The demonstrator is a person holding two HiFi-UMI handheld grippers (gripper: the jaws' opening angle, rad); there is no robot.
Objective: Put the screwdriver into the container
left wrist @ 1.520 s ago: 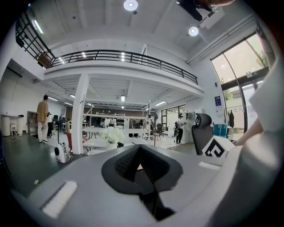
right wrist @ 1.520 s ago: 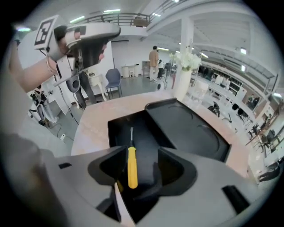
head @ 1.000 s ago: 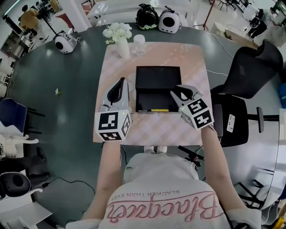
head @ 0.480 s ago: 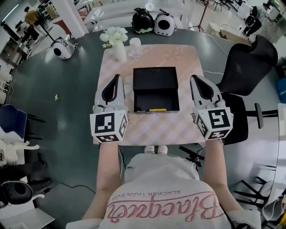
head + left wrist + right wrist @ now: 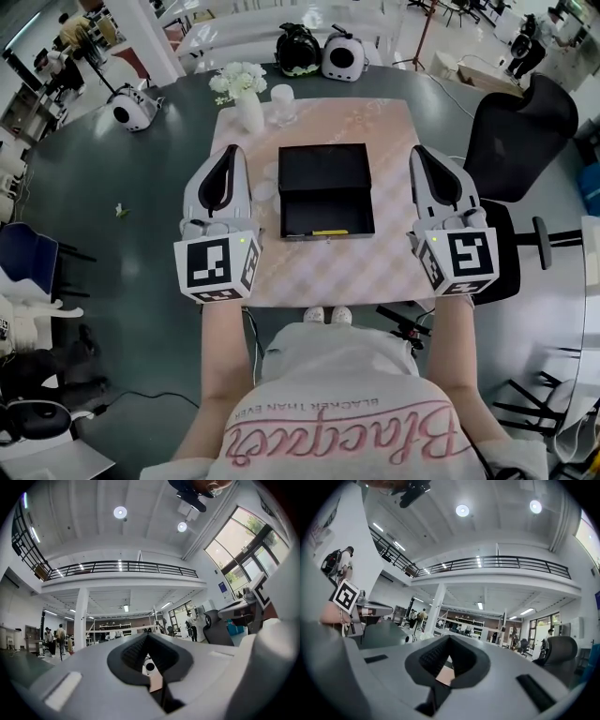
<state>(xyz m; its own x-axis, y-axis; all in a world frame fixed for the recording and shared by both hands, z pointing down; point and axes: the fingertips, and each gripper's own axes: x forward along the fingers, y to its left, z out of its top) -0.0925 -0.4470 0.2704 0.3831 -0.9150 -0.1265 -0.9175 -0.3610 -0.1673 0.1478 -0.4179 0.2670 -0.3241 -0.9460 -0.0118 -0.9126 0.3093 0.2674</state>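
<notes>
Your left gripper [image 5: 228, 155] and right gripper [image 5: 424, 155] both have their jaws together and empty, one on each side of the open black box container [image 5: 323, 169]. The yellow-handled screwdriver [image 5: 323, 232] already lies inside along its near wall, crosswise between them, with neither gripper clearly nearer.

Container: black rectangular box [image 5: 326, 202], matte, open. It lies flat near the middle of the pale pink checked table [image 5: 375, 141], long sides running left to right. Its hinged lid [image 5: 325, 167] is folded back on the far side, the tray half on the near side; both dark interiors face up.

Screwdriver: small, slim tool with yellow handle and dark shaft [image 5: 323, 232], lying flat inside the tray half, close along the near wall and parallel to it, yellow end to the right, shaft to the left
</notes>
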